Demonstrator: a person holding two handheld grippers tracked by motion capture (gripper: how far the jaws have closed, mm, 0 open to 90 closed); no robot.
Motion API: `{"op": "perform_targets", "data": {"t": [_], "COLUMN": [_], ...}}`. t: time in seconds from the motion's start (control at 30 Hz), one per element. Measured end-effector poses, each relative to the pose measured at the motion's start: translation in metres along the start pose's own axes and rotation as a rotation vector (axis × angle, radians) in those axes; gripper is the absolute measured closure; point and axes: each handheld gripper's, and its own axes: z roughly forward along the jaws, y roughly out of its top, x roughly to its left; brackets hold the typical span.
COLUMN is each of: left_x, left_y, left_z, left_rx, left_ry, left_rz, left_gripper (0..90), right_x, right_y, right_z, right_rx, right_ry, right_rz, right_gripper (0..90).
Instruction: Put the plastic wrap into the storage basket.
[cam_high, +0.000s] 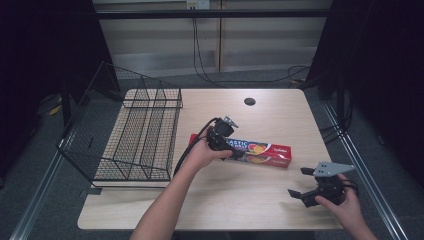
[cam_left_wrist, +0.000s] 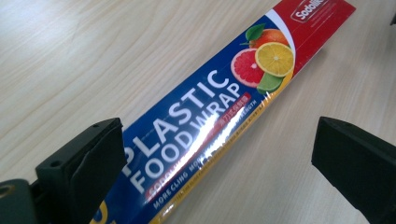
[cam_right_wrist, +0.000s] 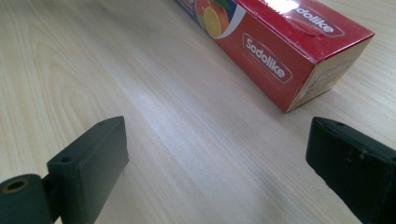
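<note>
- A black wire basket (cam_high: 132, 135) stands on the left part of the desk (cam_high: 250, 200), tilted lid raised behind it
- The left gripper (cam_high: 231, 150) hangs over the left half of the plastic wrap box (cam_high: 265, 152), jaws spread wide to either side of it, not touching it in the left gripper view
- The box (cam_left_wrist: 210, 121) lies flat near the desk's middle, its red end toward the right
- The right gripper (cam_high: 303, 184) rests low near the front right corner, jaws apart, holding nothing, well short of the box end (cam_right_wrist: 285, 60)

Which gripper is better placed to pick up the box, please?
Left. The left gripper has open jaws straddling the box; the right gripper sits apart, beyond the box's end.
</note>
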Motion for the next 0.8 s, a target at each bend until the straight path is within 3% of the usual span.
{"op": "perform_targets", "data": {"t": [0.13,0.2,0.33,0.4,0.47,0.8], "left_x": [0.002,0.002,0.002,0.001,-0.001,0.003], "left_y": [0.008,0.011,0.016,0.017,0.019,0.021], "left_z": [0.006,0.009,0.017,0.022,0.027,0.043], "left_rx": [0.025,0.039,0.048,0.073,0.097,0.154], "left_ry": [-0.013,0.0,-0.023,-0.026,-0.045,-0.063], "left_rz": [0.051,0.087,0.122,0.182,0.204,0.201], "left_gripper": [1.9,2.0,3.0,3.2,3.9,6.2], "right_x": [0.0,-0.001,0.0,0.0,0.0,-0.001], "right_y": [0.0,0.0,0.001,0.001,0.001,0.001], "right_z": [-0.001,-0.001,-0.001,-0.001,-0.002,-0.002], "right_rx": [-0.003,-0.003,-0.005,-0.006,-0.006,-0.007], "right_ry": [-0.003,-0.002,-0.003,-0.001,0.001,-0.001], "right_rz": [-0.004,0.0,0.0,-0.004,-0.004,-0.003], "right_gripper": [5.3,5.3,5.3,5.3,5.3,5.3]}}
